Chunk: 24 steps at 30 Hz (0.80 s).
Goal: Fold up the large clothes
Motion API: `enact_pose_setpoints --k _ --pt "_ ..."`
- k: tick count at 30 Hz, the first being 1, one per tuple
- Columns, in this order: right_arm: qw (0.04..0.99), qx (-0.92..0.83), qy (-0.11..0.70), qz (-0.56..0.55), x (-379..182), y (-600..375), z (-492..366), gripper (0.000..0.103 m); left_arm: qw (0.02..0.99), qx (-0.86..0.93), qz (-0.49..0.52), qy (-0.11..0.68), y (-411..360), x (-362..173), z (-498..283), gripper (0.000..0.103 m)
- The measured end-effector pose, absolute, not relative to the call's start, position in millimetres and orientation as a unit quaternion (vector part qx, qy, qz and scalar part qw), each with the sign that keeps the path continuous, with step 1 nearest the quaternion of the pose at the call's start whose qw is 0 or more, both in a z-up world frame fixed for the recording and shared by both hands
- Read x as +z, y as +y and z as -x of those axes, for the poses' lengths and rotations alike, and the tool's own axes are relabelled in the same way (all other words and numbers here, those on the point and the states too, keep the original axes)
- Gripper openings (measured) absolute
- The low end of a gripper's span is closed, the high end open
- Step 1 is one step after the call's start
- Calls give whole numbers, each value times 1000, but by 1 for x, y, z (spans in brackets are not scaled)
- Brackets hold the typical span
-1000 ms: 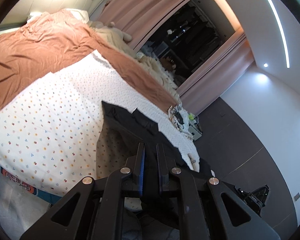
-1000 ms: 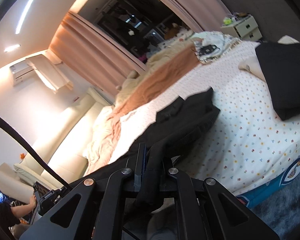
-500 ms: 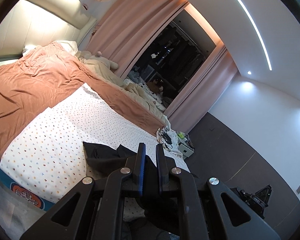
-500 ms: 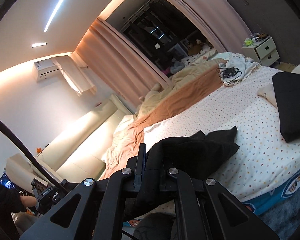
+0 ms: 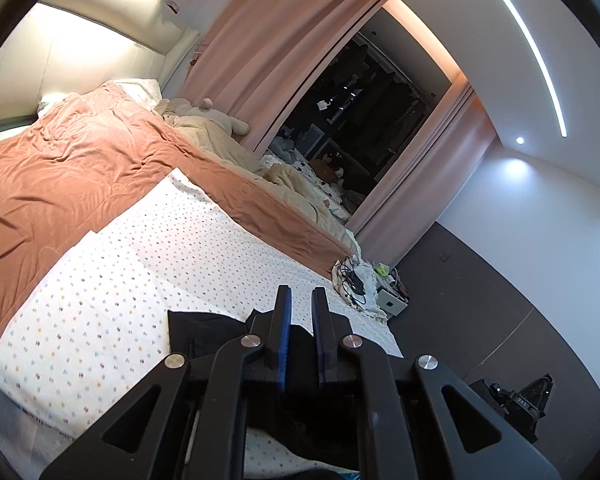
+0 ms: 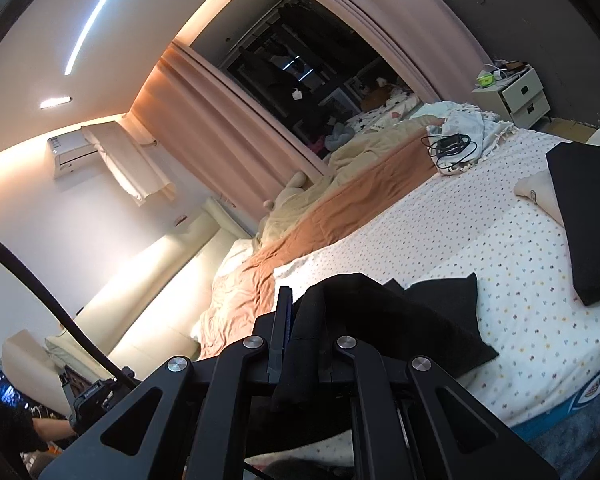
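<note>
Gripping the black garment point(image 5: 204, 332) in both grippers: the left gripper point(image 5: 300, 320) clamping dark cloth low between its blue-padded fingers point(image 5: 281, 336), the tips above the cloth showing only a narrow gap; the right gripper point(image 6: 304, 320) pinching a thick fold of the same black fabric point(image 6: 400, 320), bunched up over the fingers.

Hanging from the two grips in front of and below the cameras, with the free part draping onto the near edge of the bed point(image 5: 100, 320), on the dotted white sheet point(image 6: 480, 240). Trailing away from the right gripper toward the foot corner of the bed, a pointed end of cloth resting near the near edge. Lying well apart from the folded dark stack point(image 6: 580, 220) at the far right edge in the right wrist view, and from the rust-coloured blanket point(image 5: 60, 168) running along the head half of the bed.

Judging the deciding relation: both grips sitting at the near edge with the cloth's length running along that edge between them, the open dotted sheet lying ahead, beyond the fingertips. Probably needing a spread of the two grippers apart along the near edge, then a forward lay-down onto the sheet. Neither gripper looking clearly nearer to the free sheet; cannot tell which garment edge each is holding.
</note>
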State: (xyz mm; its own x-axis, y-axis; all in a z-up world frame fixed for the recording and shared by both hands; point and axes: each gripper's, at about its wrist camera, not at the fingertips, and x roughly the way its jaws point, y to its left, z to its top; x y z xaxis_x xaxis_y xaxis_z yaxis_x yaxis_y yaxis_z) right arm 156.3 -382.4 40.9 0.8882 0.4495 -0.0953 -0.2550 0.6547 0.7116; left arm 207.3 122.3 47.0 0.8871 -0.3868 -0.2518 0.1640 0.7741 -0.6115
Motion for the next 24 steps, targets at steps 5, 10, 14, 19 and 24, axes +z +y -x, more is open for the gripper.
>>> enact_pose_setpoints --k 5,10,14,19,24 --pt "899 184 140 -372 49 -381 -203 4 924 -142 293 200 117 49 -266 12" --pt "896 173 153 -379 53 -376 -249 4 924 -137 285 217 111 45 -317 12" --pt "896 161 164 -380 59 -374 -282 4 921 -133 283 231 108 34 -354 12" --pt "895 145 184 -378 61 -370 -320 4 915 -129 282 258 100 11 -397 12" --pt "891 131 215 -378 51 -358 -357 4 905 -114 286 292 95 -29 -435 12"
